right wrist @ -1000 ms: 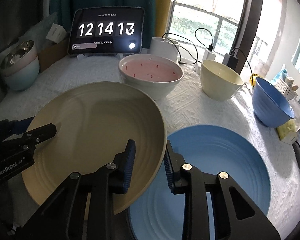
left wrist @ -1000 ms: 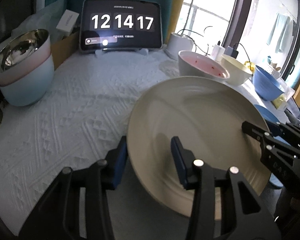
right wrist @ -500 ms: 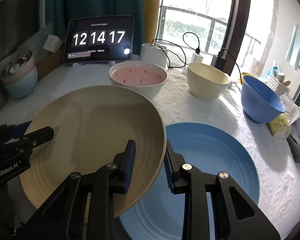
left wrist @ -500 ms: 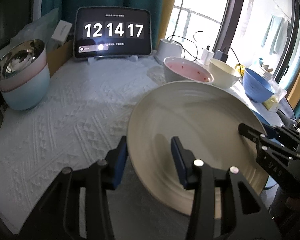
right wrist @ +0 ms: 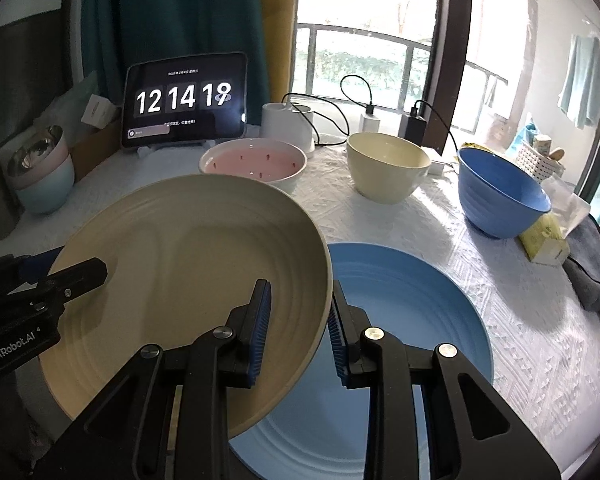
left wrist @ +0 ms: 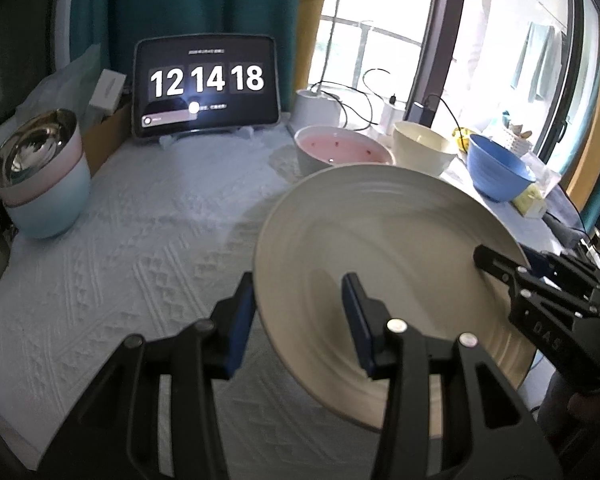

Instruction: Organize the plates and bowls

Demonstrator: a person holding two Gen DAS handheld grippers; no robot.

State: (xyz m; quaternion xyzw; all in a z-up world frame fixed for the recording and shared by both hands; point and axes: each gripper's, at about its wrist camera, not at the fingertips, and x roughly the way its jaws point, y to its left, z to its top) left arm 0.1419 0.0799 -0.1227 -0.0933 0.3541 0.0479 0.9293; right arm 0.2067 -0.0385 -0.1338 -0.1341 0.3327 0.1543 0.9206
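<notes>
Two grippers, the left gripper (left wrist: 300, 312) and right gripper (right wrist: 298, 320), pinch a beige plate (right wrist: 188, 272) above a white-clothed tabletop (left wrist: 120, 240) by a window (right wrist: 364, 60).

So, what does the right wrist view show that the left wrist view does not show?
Only the right wrist view shows the large blue plate lying on the white textured tablecloth, partly under the held plate. Only the left wrist view shows the bare cloth left of that plate. Both show the round beige plate, gripped at opposite rims by the left gripper and right gripper, the pink bowl, cream bowl and blue bowl.
</notes>
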